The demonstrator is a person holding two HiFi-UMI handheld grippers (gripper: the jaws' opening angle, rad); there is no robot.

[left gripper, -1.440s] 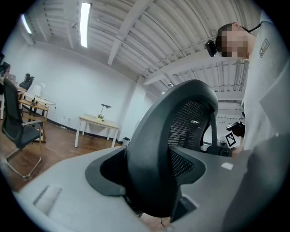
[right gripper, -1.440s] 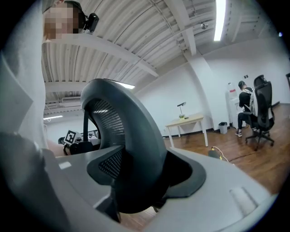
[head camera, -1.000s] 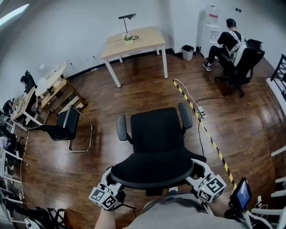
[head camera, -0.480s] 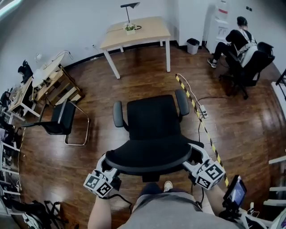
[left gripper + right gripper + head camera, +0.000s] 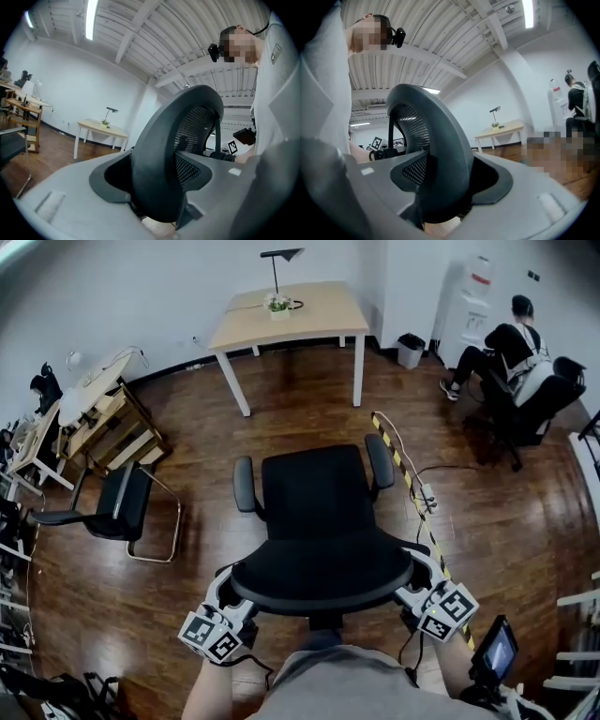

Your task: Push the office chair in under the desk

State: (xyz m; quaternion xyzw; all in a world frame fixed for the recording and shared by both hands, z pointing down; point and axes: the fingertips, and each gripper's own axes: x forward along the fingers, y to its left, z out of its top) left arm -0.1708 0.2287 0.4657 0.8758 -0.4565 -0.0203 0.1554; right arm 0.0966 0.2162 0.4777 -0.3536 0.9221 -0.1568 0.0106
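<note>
Since the earlier frame the office chair [image 5: 317, 488] had rolled nearer the desk [image 5: 314, 313], and the strip of floor between them had narrowed. From the head view, the left gripper [image 5: 231, 585] and the right gripper [image 5: 420, 570] each clamped one end of the chair's curved backrest [image 5: 323, 579], which spanned the space between them. The desk stood well ahead of both, beyond the chair and apart from it. A striped floor tape [image 5: 412, 493] ran forward past the right gripper. From the left gripper view, the backrest's dark rim filled the gap between the jaws, both pads pressed against it, with the desk far ahead to the jaws' left. From the right gripper view, the same rim sat gripped between the jaws, with mesh showing on its left side and the desk far ahead to their right.
</note>
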